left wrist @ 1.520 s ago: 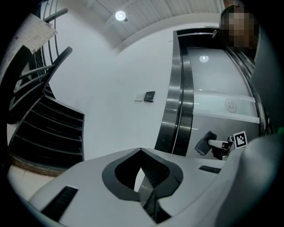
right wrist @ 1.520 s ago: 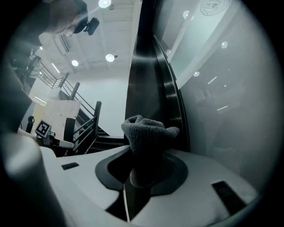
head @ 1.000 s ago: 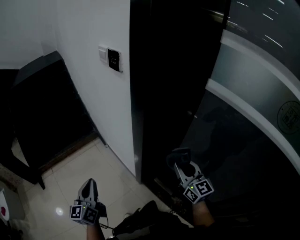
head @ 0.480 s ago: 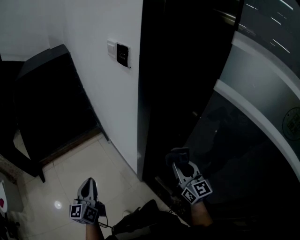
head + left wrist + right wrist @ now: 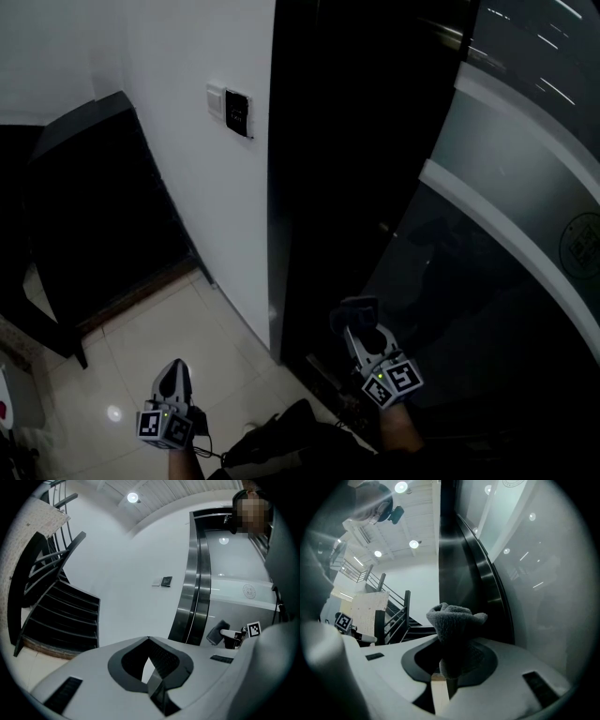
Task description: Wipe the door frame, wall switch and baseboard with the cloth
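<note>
**Cloth held low beside the door frame**

The right gripper [image 5: 364, 330] has its fingers clamped on the grey cloth [image 5: 357, 309], which bunches up past the fingertips. The cloth is low down, just right of the dark door frame [image 5: 281, 187] and in front of the glass door panel [image 5: 506, 281]; contact with either cannot be told. The left gripper [image 5: 175, 370] hangs over the tiled floor [image 5: 131, 337], fingers together with nothing between them. The wall switch [image 5: 234, 112] sits high on the white wall [image 5: 187, 169], well apart from both grippers

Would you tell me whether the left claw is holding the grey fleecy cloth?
No, the grey fleecy cloth sits clamped in the right claw; the left claw is empty.
</note>
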